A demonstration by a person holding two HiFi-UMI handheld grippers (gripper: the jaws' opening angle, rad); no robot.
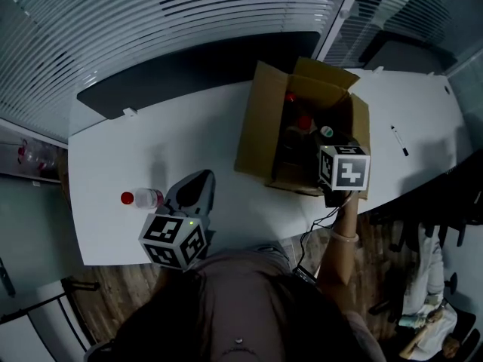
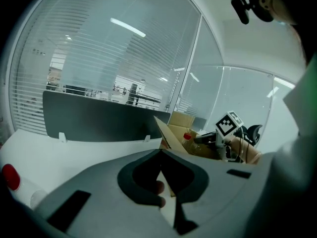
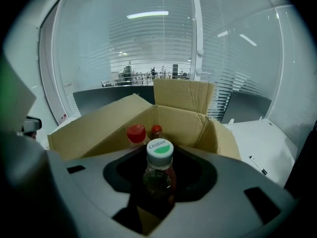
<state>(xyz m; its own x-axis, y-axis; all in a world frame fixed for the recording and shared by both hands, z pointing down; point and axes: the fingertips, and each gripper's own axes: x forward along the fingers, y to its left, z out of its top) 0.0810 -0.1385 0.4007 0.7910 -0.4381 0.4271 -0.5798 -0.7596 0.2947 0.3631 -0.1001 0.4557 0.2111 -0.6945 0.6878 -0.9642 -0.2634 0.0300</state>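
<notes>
An open cardboard box (image 1: 260, 119) stands on the white table (image 1: 113, 149) and holds several bottles. My right gripper (image 1: 332, 143) hangs over the box's near right part, shut on an upright bottle with a white and green cap (image 3: 159, 170); that cap (image 1: 326, 132) shows just past the marker cube. Two red-capped bottles (image 3: 136, 134) stand behind it inside the box (image 3: 183, 115). My left gripper (image 1: 198, 181) rests low near the table's front edge, jaws nearly together with nothing between them (image 2: 166, 192). A red-capped bottle (image 1: 142, 198) lies on the table just left of it.
A black pen (image 1: 398, 140) lies on the table to the right of the box. A dark divider panel (image 1: 204, 70) runs along the far edge, with glass walls and blinds behind. A black cable (image 1: 313, 228) hangs below the right gripper. Chairs (image 1: 445, 225) stand at the right.
</notes>
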